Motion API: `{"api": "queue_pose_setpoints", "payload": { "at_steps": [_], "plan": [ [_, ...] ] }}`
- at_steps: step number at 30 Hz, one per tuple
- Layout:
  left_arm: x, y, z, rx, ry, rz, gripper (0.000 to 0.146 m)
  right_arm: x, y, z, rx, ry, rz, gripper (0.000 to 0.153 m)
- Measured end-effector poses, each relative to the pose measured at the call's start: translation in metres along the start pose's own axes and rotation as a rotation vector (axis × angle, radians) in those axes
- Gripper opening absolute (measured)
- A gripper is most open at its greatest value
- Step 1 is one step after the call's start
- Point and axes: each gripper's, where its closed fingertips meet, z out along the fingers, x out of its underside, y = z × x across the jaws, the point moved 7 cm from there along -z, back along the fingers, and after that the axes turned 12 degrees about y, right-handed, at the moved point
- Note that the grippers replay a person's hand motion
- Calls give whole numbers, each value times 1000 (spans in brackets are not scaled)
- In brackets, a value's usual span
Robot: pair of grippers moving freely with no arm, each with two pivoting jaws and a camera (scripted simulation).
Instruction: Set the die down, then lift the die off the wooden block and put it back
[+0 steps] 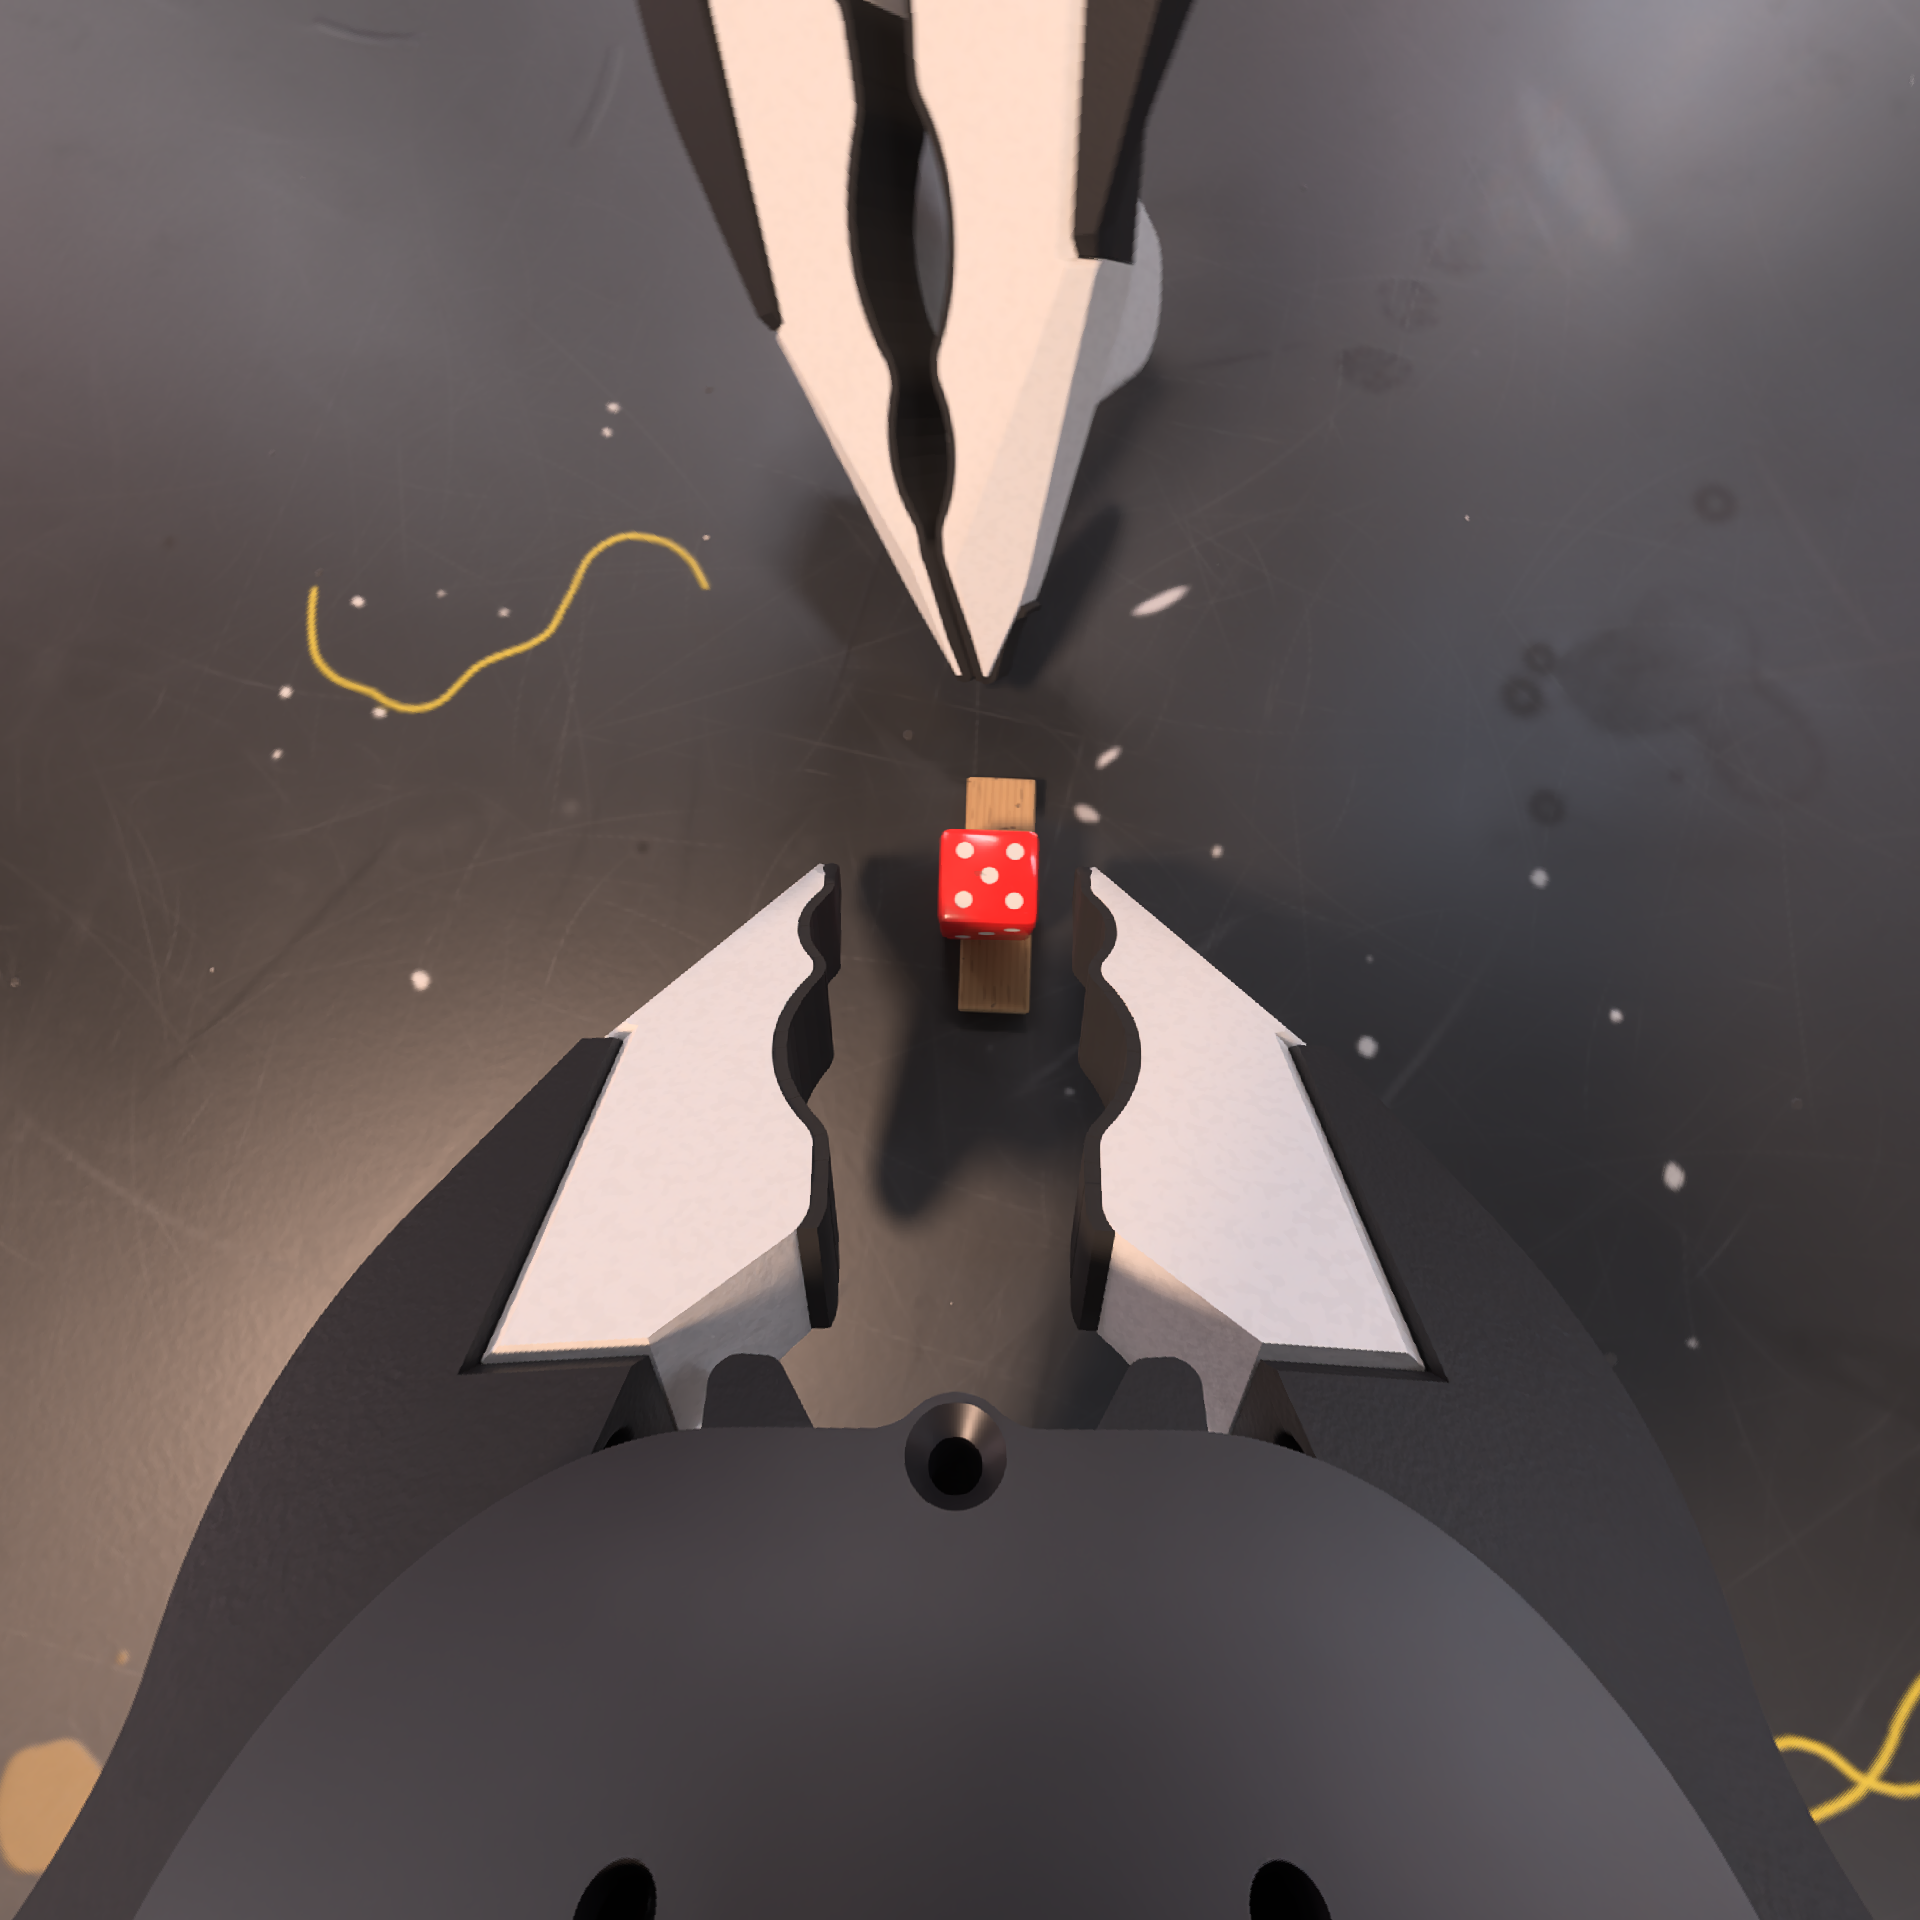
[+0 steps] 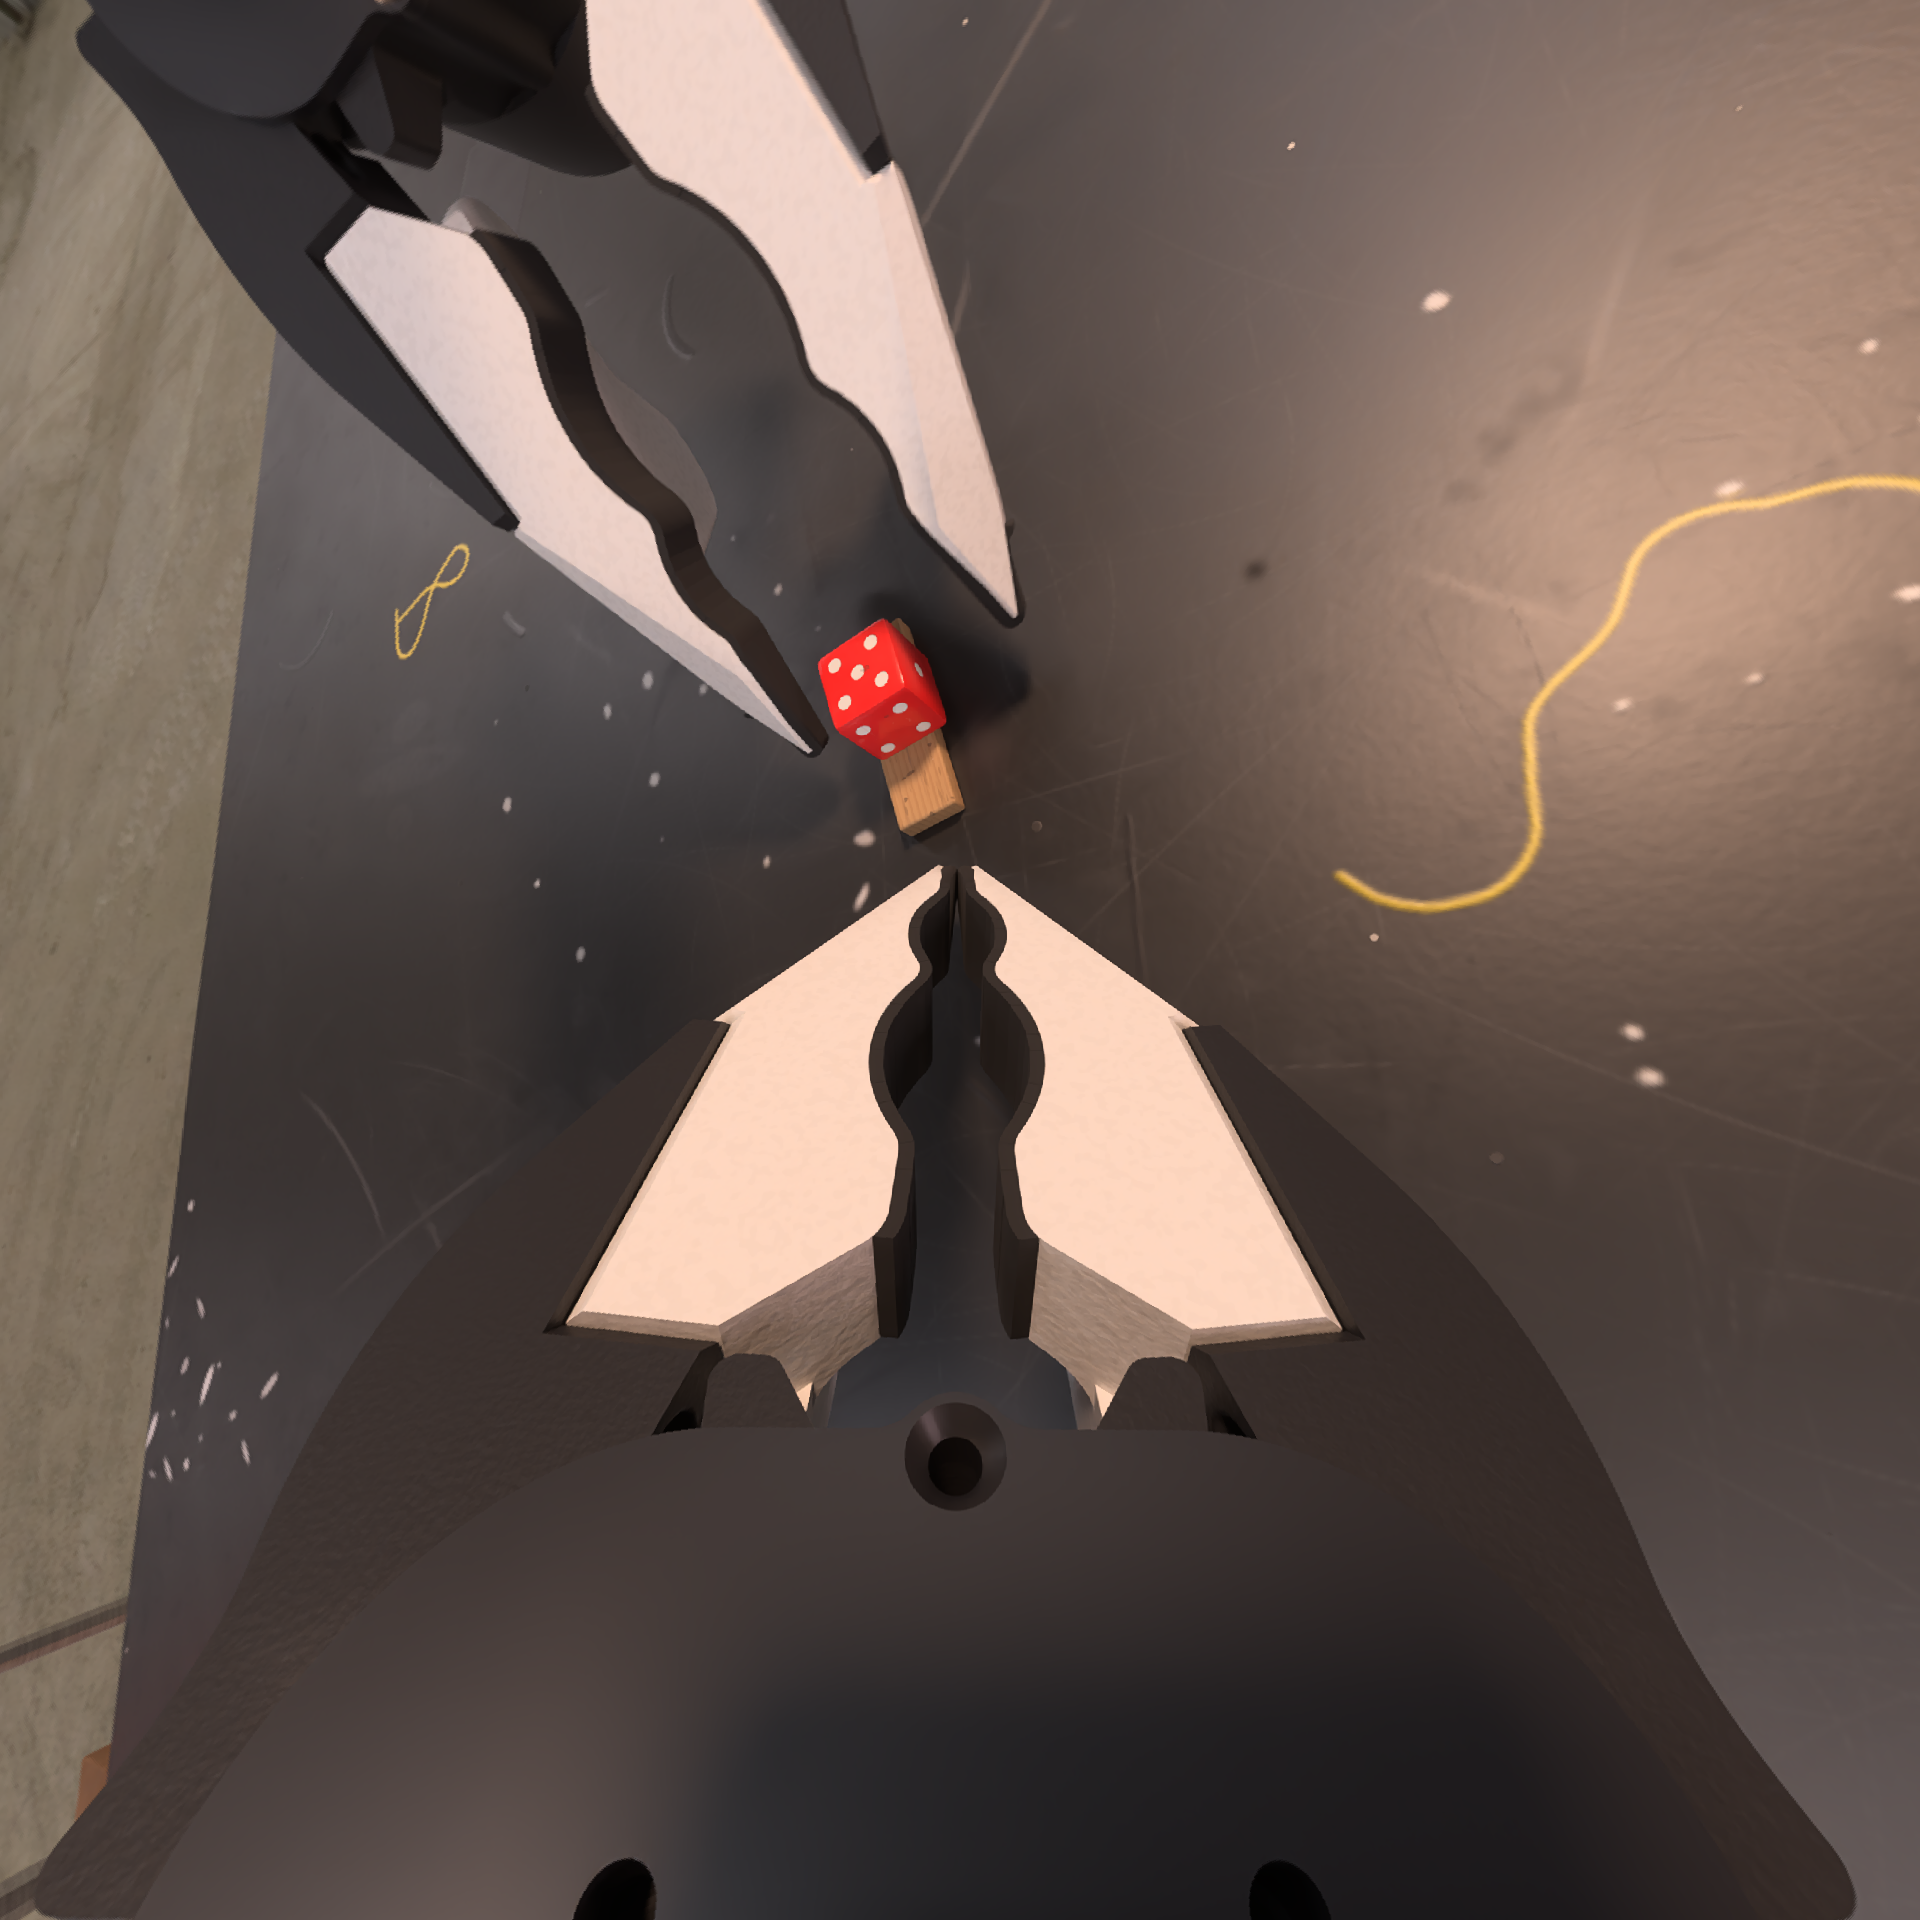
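A red die (image 1: 987, 883) with white pips sits on a small wooden block (image 1: 994, 975) that lies on the dark tabletop. My left gripper (image 1: 961, 873) is open and empty, its fingertips on either side of the die and above it. My right gripper (image 1: 977, 675) is shut and empty, its tips just beyond the block's far end. In the right wrist view the die (image 2: 881, 688) rests on the block (image 2: 925, 790), my right gripper (image 2: 958, 871) is shut just short of the block, and the left gripper (image 2: 914, 681) straddles the die, open.
A loose yellow thread (image 1: 488, 644) lies on the dark scratched tabletop (image 1: 1558, 935) to the left; it also shows in the right wrist view (image 2: 1558, 686). Another yellow thread (image 1: 1860, 1766) lies at the lower right. The table's edge (image 2: 234, 727) and a grey floor (image 2: 94, 623) show at the left.
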Motion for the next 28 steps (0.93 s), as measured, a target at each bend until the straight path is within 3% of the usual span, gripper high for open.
{"api": "queue_pose_setpoints", "payload": {
  "at_steps": [8,13,19,28],
  "plan": [
    [-1,13,6,62,-22,-143,66,-1,1,0,22,9,-11,0],
    [-5,16,11,-12,-9,-135,77,-1,2,0,32,12,-14,0],
    [-4,14,6,-30,-25,-102,76,-1,1,-1,49,9,-13,0],
    [-10,-7,6,-87,-24,73,74,-1,0,-2,58,8,-11,0]
  ]
}}
